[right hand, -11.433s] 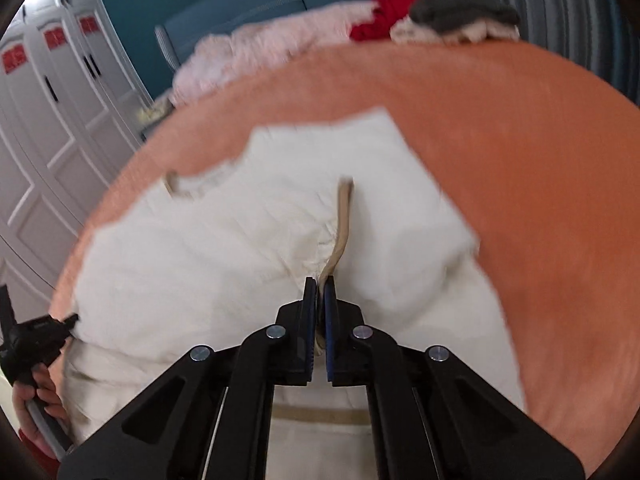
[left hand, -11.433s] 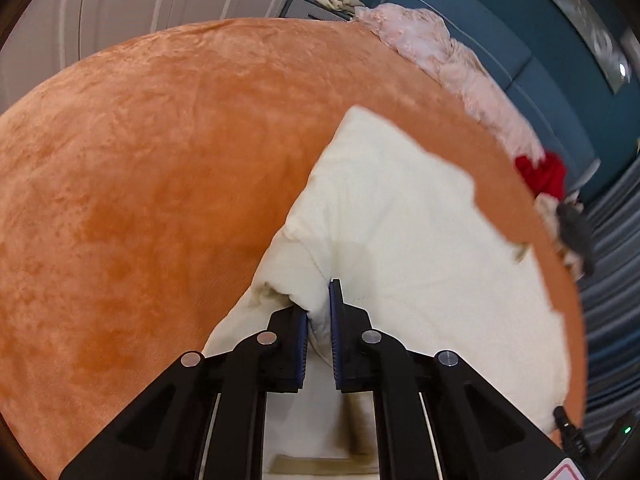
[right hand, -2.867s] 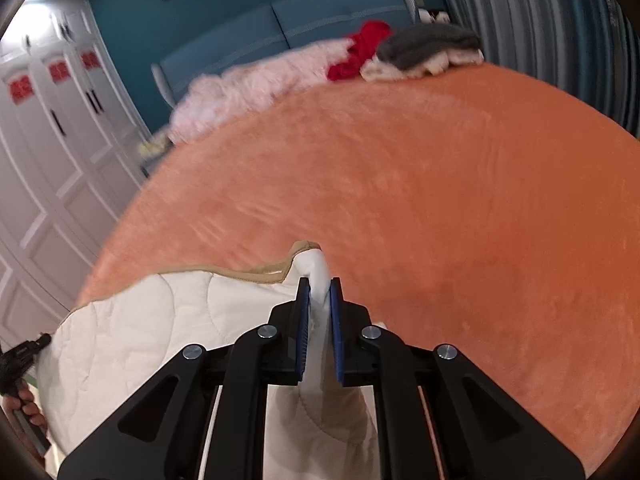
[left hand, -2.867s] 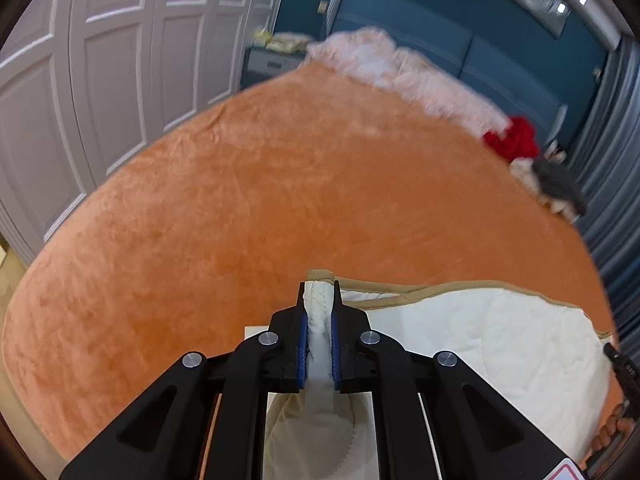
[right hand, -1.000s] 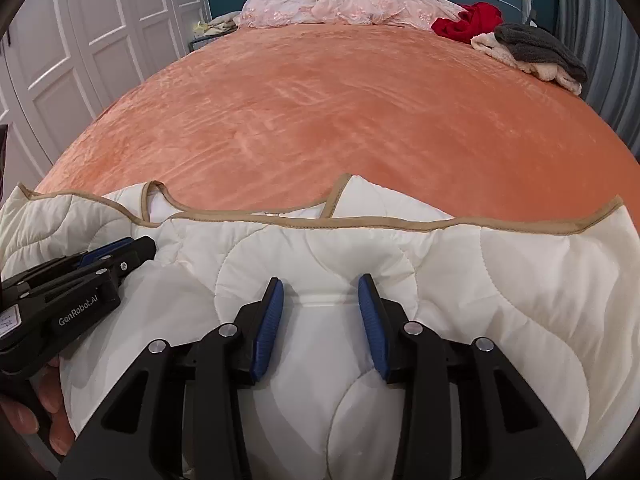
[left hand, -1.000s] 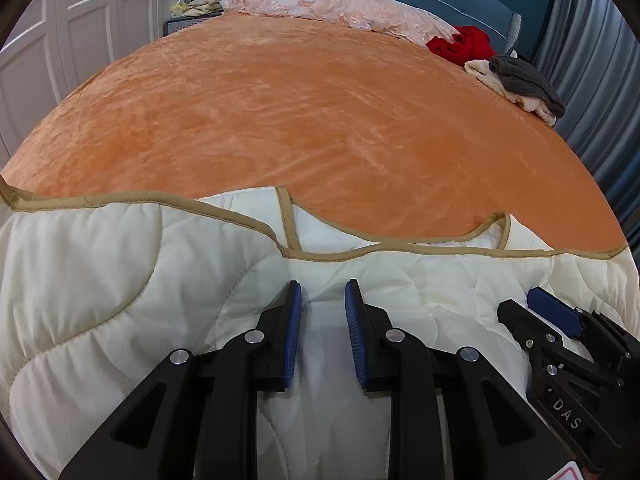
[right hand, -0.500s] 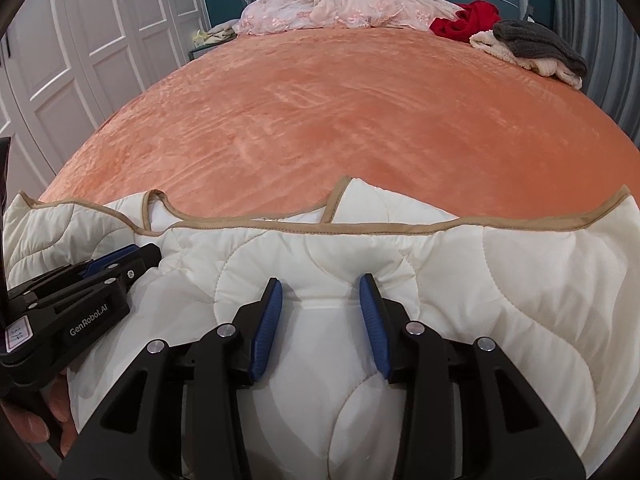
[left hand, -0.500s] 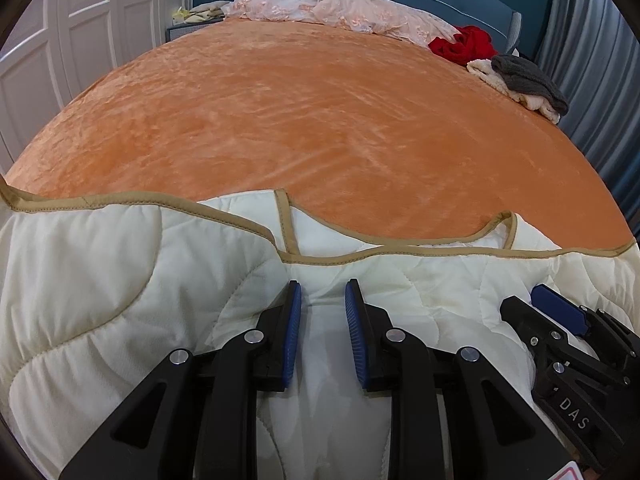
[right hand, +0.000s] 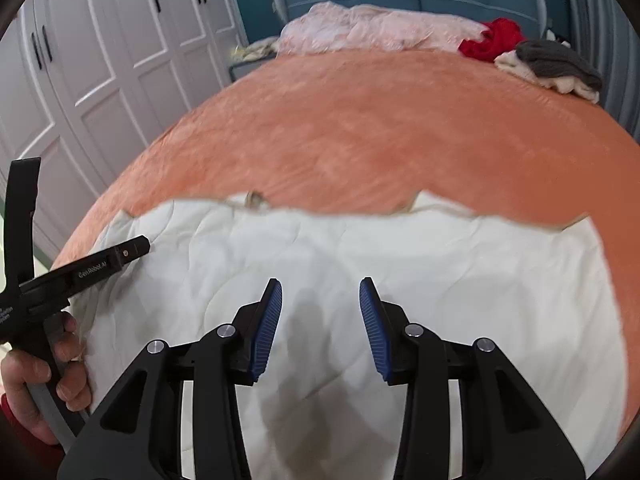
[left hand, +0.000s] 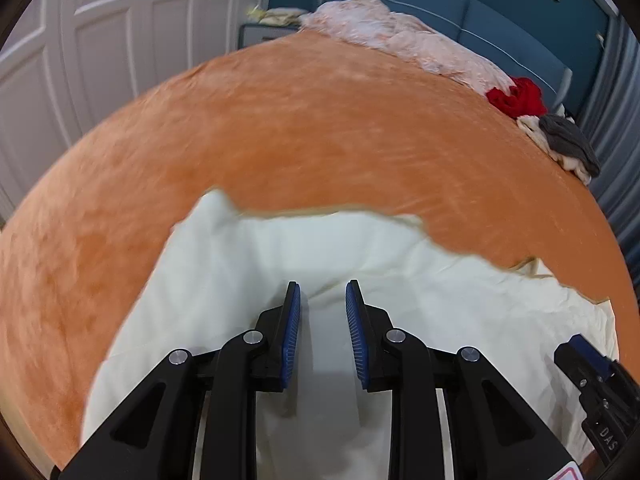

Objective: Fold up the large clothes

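Observation:
A cream quilted garment (left hand: pixel 360 248) with tan edging lies folded flat on the orange bedspread (left hand: pixel 320 120), near the bed's front edge. My left gripper (left hand: pixel 323 292) hovers over the garment's left part, open, with nothing between its blue pads. My right gripper (right hand: pixel 320 288) hovers over the garment (right hand: pixel 400 272) further right, also open and empty. From the right wrist view the left gripper (right hand: pixel 136 250) shows from the side at the garment's left edge, held by a hand (right hand: pixel 48 364). The right gripper's tip (left hand: pixel 592 364) shows at the lower right of the left wrist view.
At the bed's head lie pink bedding (right hand: pixel 372 28), a red garment (right hand: pixel 492 42) and a grey and cream pile (right hand: pixel 556 64). White wardrobe doors (right hand: pixel 100 60) run along the left. Bare orange bedspread (right hand: pixel 400 128) stretches beyond the garment.
Both grippers have lifted up and away from the garment, so more of it and the bed shows. The left one has also rolled a little. Both stay open and empty.

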{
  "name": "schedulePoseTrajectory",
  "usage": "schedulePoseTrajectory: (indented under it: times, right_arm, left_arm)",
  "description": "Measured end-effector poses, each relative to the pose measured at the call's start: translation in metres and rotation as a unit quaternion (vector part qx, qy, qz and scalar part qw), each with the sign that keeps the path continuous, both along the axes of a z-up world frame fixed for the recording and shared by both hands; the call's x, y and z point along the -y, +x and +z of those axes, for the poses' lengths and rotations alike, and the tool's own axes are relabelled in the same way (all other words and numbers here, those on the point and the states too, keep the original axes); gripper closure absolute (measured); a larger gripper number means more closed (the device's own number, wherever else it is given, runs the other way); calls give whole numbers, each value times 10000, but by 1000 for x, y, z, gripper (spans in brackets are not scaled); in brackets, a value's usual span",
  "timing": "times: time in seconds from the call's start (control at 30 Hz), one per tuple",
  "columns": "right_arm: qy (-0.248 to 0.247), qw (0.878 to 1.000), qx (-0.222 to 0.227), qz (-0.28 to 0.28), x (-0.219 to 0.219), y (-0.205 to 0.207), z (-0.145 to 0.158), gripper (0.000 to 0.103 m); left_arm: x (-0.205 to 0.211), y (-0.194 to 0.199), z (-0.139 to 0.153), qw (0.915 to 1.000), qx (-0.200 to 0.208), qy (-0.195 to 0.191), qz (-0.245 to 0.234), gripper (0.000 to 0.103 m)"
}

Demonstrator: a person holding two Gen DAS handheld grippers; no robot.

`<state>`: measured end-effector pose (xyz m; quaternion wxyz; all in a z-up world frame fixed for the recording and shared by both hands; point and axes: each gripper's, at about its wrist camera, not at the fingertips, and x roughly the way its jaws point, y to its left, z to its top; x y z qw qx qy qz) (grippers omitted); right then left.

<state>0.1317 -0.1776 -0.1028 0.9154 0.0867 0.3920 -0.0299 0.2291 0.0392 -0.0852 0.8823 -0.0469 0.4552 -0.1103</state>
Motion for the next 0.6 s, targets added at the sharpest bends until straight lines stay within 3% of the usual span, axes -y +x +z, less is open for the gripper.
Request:
schedulePoseTrajectory:
  times: [0.1, 0.33, 0.6]
  right_arm:
    - [-95, 9998, -174, -18, -10, 9, -17, 64]
    - [-311, 9994, -143, 9, -18, 12, -37, 64]
    - [-378, 9993, -57, -23, -22, 13, -46, 63]
  left_arm:
    - [-7, -1, -8, 10000, 54, -8, 0, 79]
    - [6, -9, -26, 9976, 530, 451, -36, 78]
    - [1, -8, -31, 9978, 572, 335, -21, 78]
